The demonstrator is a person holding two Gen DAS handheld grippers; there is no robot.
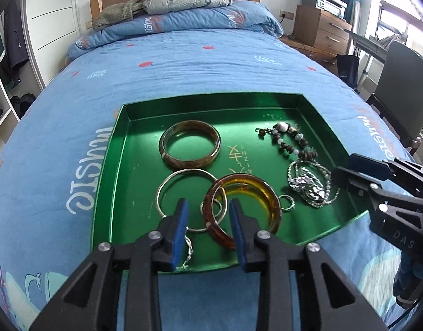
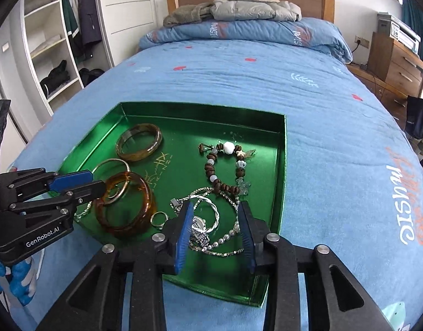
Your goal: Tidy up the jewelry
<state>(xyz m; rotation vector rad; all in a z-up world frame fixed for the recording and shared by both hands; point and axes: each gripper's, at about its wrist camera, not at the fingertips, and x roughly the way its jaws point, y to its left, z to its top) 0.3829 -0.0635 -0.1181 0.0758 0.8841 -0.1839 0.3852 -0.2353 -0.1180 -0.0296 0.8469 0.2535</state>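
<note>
A green tray (image 1: 114,165) lies on the bed and holds the jewelry. In it are a brown marbled bangle (image 1: 183,162), a thin silver bangle (image 1: 167,182), an amber bangle (image 1: 266,193) overlapping it, a small ring (image 1: 293,204), a beaded bracelet (image 1: 287,143) and tangled silver chains (image 1: 308,187). My left gripper (image 1: 209,207) stands open over the near edge of the amber and silver bangles, with nothing pressed between its pads. My right gripper (image 2: 215,207) is open over the silver chains (image 2: 211,220) and pearl strand, not gripping them. It enters the left wrist view from the right.
The tray (image 2: 281,165) sits near the foot of a blue quilted bed (image 2: 321,110). A folded duvet and jackets (image 2: 252,8) lie by the headboard. A wardrobe (image 2: 51,41) stands left, wooden drawers (image 1: 319,27) and a dark chair (image 1: 401,82) right.
</note>
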